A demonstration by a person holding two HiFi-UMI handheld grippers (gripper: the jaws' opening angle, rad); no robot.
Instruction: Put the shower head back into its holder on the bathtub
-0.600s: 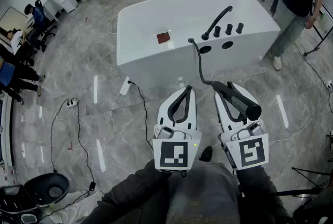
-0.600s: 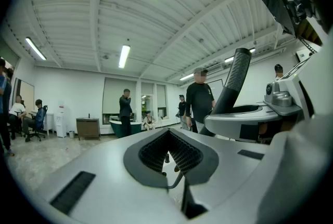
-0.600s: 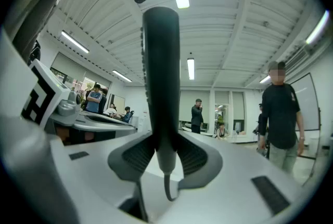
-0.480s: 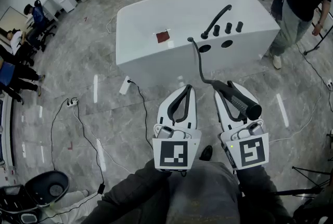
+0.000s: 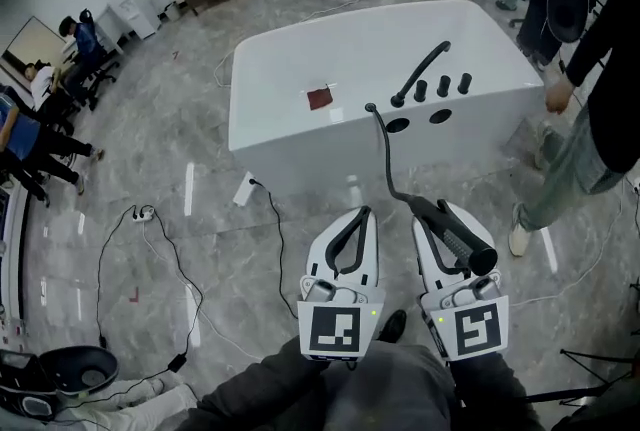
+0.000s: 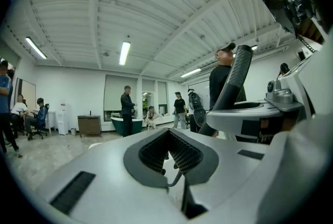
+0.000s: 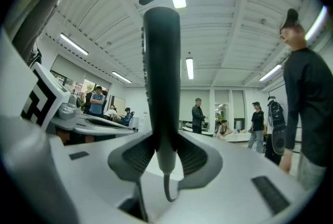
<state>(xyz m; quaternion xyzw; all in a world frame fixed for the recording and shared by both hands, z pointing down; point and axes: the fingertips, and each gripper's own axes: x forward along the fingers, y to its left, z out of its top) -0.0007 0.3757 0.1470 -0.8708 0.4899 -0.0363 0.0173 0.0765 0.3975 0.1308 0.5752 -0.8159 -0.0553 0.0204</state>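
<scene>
- Right gripper (image 5: 441, 215) (image 7: 165, 158) is clamped on the handle of the black shower head (image 5: 456, 242) (image 7: 161, 82), on the floor side of the white bathtub (image 5: 290, 134) and well apart from it.
- Shower head's handle lies across the pads, its thick end pointing away from the bathtub.
- Dark hose (image 5: 385, 154) runs from the handle up to the bathtub's near deck, where it meets the rim just beside two dark openings (image 5: 397, 125).
- Left gripper (image 5: 356, 215) (image 6: 169, 151) hovers beside the right one, equally far from the bathtub, its tips brought together with nothing between them.
- Curved black spout (image 5: 420, 69) and three black knobs (image 5: 443, 87) stand on the bathtub deck just behind the openings.
- Small dark-red square (image 5: 320, 99) lies on the same deck, left of the spout.
- Bystander in dark top (image 5: 600, 109) stands at the bathtub's right end, one hand near its corner; other people wait beyond its far side.
</scene>
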